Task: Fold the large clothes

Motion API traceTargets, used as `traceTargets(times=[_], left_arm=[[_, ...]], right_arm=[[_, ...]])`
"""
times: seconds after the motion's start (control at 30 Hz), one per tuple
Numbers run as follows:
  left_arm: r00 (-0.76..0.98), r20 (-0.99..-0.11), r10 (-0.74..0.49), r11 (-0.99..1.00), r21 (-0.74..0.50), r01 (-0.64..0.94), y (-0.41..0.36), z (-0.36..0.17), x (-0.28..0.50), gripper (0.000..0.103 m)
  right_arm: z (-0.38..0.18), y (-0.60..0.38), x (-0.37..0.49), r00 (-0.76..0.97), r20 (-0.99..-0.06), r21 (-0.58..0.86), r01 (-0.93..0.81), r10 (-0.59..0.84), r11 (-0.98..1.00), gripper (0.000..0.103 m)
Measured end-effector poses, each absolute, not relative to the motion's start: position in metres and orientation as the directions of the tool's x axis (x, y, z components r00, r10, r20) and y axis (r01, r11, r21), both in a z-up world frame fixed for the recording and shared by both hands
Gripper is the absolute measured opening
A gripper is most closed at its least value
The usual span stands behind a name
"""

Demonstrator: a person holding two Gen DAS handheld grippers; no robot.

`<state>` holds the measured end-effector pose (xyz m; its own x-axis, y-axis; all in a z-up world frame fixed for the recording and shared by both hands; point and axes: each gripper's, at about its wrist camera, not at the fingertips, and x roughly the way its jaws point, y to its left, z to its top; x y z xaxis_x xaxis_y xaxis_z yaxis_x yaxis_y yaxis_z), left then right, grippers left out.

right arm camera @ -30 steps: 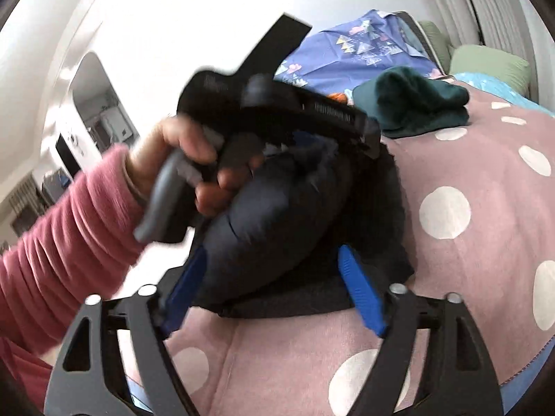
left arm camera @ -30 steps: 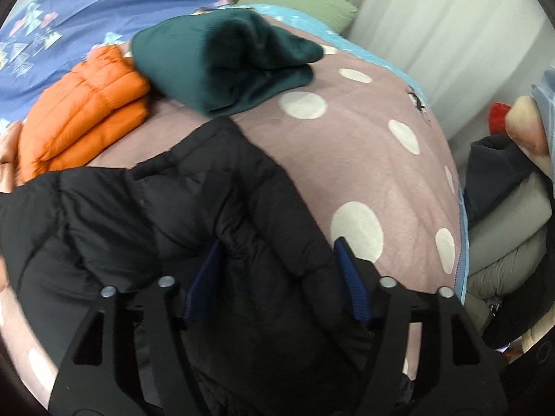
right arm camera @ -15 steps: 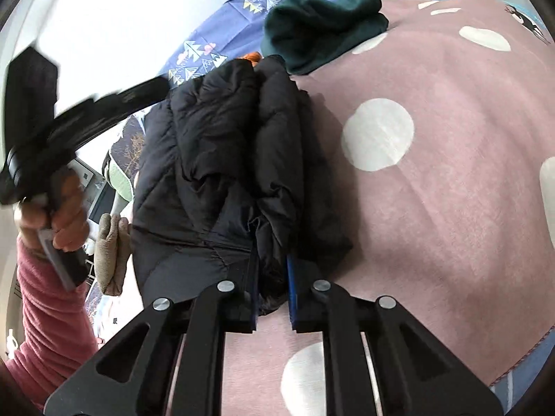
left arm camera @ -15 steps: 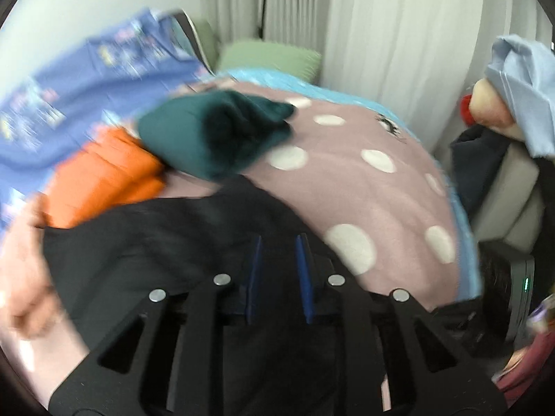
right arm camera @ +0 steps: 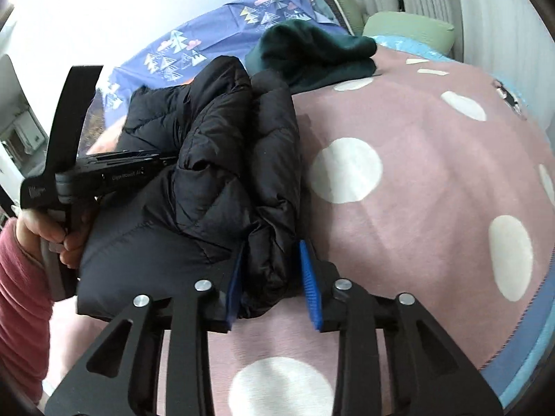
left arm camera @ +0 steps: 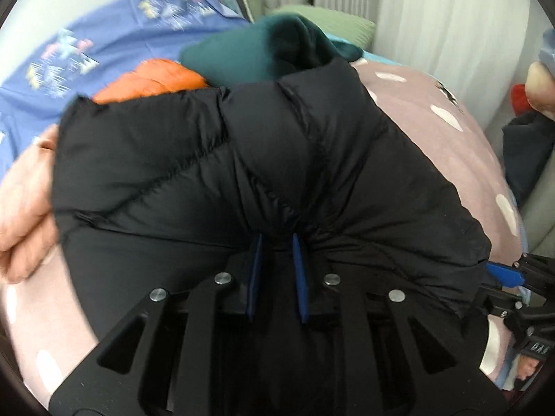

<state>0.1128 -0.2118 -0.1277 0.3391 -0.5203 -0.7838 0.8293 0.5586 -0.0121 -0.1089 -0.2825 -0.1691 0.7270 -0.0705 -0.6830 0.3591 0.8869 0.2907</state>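
- Against a second ago, the left gripper (left arm camera: 275, 239) has closed from wide apart to a tight pinch on the black puffer jacket (left arm camera: 242, 159), and puckers fan out from its pads.
- The right gripper (right arm camera: 274, 253) closed too, then its jaws opened somewhat; a thick roll of jacket fills the gap between them, though I cannot be sure both pads press it.
- With two edges apparently taken, the next fold looks ready to carry over.
- The jacket is quilted, glossy and lofty, bunched directly ahead of both claws.
- Beyond it lie a teal fleece (left arm camera: 253, 55) and an orange padded garment (left arm camera: 156, 79); beneath is a soft pink dotted blanket (right arm camera: 433, 173).
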Motion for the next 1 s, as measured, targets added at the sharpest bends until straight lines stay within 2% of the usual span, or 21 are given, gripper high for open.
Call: traceTargets(times=[0.1,0.2,0.27,0.33,0.4,0.47,0.5,0.6,0.83,1.0], left_arm=[[0.324,-0.795,-0.513,0.55,-0.014,0.835,-0.222,-0.132,0.115,0.016],[0.359,-0.792,-0.494,0.545,0.04,0.838,-0.227,-0.137,0.112,0.016],[0.378,-0.783,-0.495,0.539,0.064,0.84,-0.229,-0.139,0.109,0.016],[0.378,-0.779,-0.501,0.54,0.06,0.839,-0.228,-0.139,0.11,0.016],[0.373,-0.775,-0.51,0.543,0.046,0.838,-0.227,-0.139,0.111,0.016],[0.37,-0.768,-0.523,0.543,0.035,0.839,-0.224,-0.139,0.112,0.017],[0.368,-0.764,-0.531,0.544,0.026,0.839,-0.222,-0.139,0.113,0.017],[0.351,-0.75,-0.561,0.559,-0.031,0.828,-0.219,-0.141,0.121,0.018],[0.362,-0.731,-0.578,0.568,-0.043,0.822,-0.217,-0.142,0.117,0.018],[0.366,-0.7,-0.613,0.599,-0.11,0.793,-0.196,-0.11,0.116,0.019]], right_arm=[[-0.16,-0.288,-0.11,0.741,-0.665,0.281,0.364,-0.093,0.888,0.032],[-0.132,-0.282,-0.123,0.799,-0.585,0.245,0.34,-0.142,0.908,0.032],[-0.119,-0.276,-0.12,0.842,-0.528,0.246,0.275,-0.109,0.929,0.032],[-0.12,-0.267,-0.109,0.859,-0.511,0.262,0.184,-0.026,0.947,0.032],[-0.135,-0.262,-0.089,0.825,-0.564,0.222,0.193,-0.036,0.956,0.032],[-0.171,-0.268,-0.06,0.729,-0.676,0.133,0.271,-0.113,0.953,0.031],[-0.187,-0.272,-0.051,0.711,-0.694,0.123,0.274,-0.114,0.954,0.031],[-0.196,-0.278,-0.041,0.687,-0.717,0.133,0.297,-0.115,0.946,0.032],[-0.196,-0.279,-0.038,0.682,-0.722,0.134,0.307,-0.119,0.942,0.032],[-0.193,-0.283,-0.039,0.679,-0.726,0.133,0.294,-0.109,0.947,0.032]])
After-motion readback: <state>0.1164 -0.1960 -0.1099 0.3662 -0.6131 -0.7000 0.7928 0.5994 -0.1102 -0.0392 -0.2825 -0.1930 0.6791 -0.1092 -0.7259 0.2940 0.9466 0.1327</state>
